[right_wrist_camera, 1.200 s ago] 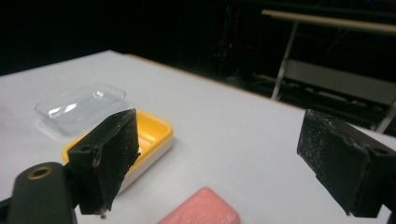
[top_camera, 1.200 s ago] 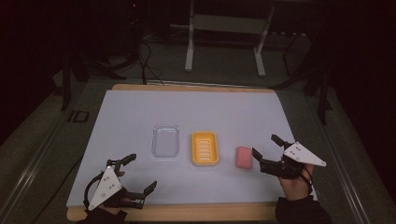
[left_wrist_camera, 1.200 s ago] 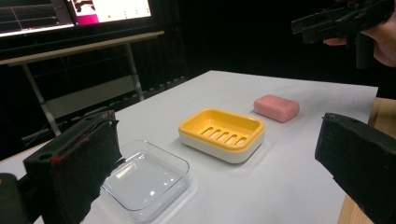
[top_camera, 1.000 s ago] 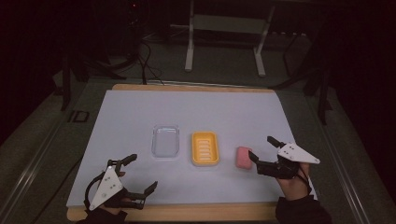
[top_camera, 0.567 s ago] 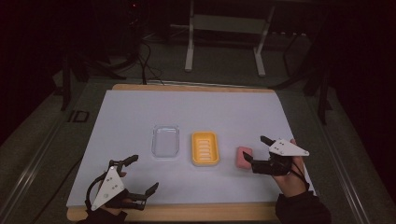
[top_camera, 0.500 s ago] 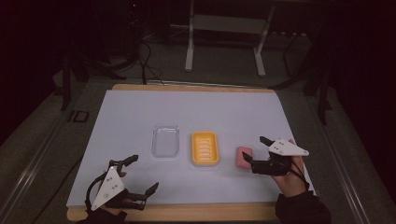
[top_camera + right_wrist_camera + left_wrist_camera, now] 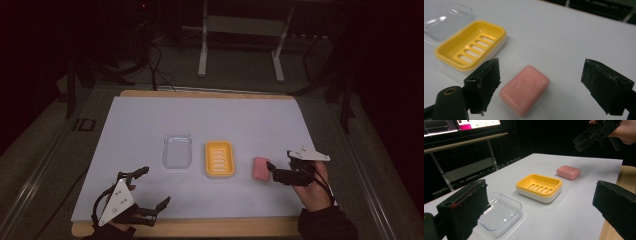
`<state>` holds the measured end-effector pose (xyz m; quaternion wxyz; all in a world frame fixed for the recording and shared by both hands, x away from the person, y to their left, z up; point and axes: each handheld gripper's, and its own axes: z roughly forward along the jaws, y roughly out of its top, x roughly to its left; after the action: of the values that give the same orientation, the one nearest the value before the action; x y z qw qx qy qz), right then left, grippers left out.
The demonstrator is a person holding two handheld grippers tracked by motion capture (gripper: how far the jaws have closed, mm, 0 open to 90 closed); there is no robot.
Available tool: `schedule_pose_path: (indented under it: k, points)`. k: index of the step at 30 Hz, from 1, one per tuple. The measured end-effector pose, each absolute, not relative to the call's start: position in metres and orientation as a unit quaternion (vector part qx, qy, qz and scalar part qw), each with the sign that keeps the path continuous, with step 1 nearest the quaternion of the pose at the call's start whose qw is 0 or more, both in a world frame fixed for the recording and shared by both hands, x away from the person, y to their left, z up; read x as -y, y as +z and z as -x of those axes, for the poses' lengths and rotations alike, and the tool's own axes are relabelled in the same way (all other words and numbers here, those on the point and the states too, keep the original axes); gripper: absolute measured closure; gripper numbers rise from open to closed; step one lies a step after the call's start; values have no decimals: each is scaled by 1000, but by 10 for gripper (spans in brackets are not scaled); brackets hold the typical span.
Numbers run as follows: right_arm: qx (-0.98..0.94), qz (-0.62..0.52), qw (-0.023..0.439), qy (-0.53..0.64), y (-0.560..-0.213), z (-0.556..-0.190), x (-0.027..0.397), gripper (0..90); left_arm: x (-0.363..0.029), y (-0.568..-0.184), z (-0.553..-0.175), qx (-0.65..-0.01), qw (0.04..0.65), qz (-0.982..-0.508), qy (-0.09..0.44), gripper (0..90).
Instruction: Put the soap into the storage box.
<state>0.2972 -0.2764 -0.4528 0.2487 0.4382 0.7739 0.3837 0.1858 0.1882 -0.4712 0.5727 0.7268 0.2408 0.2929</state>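
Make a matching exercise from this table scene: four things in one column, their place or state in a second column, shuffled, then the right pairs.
Things
1. pink soap bar
2. yellow soap dish
3. clear lid
4. left tool

Places or states
A. empty, with slots in its floor, in the middle of the row
B. open at the near left corner of the white mat, away from the row
C. flat on the mat between the open jaws of the right tool, untouched
D. see-through, at the left end of the row

Pairs: 1-C, 2-A, 3-D, 4-B
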Motion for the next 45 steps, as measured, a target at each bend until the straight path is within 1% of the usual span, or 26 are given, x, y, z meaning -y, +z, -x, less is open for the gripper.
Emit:
schedule_pose_path:
  k: [2,3,10,11,13,14,15,18,19,24,25,27,32,37,39,41,45]
  points:
    - [-775,-442,247,377,-453,-298,277,168,-188,-471,-186,-240,572,-727,293,7]
    - [-774,-447,251,371,-452,-299,279,200,-188,-471,-186,-240,573,-727,292,7]
    - [-777,-480,234,332,-453,-305,285,170,-188,-471,-185,-238,570,-730,294,6]
    - [-776,-500,214,319,-454,-307,288,156,-188,-471,-185,-238,569,-731,294,6]
    - [-775,-506,208,316,-454,-307,289,150,-187,-472,-185,-237,568,-731,294,6]
    - [-776,-520,192,301,-454,-309,291,138,-187,-472,-185,-237,568,-731,294,6]
    - [-776,-520,192,301,-454,-309,291,138,-187,-472,-186,-237,568,-731,294,6]
    - [-769,-555,154,276,-454,-312,294,140,-187,-472,-186,-238,568,-732,293,6]
    - [-758,-582,149,255,-454,-312,297,148,-187,-472,-186,-237,568,-732,293,6]
    - [-737,-626,134,217,-454,-312,300,148,-186,-472,-186,-236,567,-733,293,7]
    - [-729,-642,121,207,-453,-314,304,148,-186,-472,-186,-236,566,-733,293,7]
    - [-728,-644,118,201,-453,-314,304,148,-186,-472,-186,-236,565,-734,293,6]
    - [-726,-663,91,158,-451,-315,303,150,-186,-472,-186,-235,565,-735,292,6]
    - [-721,-685,44,92,-452,-316,298,143,-185,-472,-186,-234,564,-736,292,6]
    - [-719,-689,37,86,-452,-316,297,143,-185,-472,-186,-234,565,-736,292,6]
    - [-713,-697,18,75,-450,-316,296,143,-185,-472,-186,-234,565,-736,292,6]
    - [-707,-704,7,67,-448,-315,294,143,-185,-472,-186,-234,565,-736,291,6]
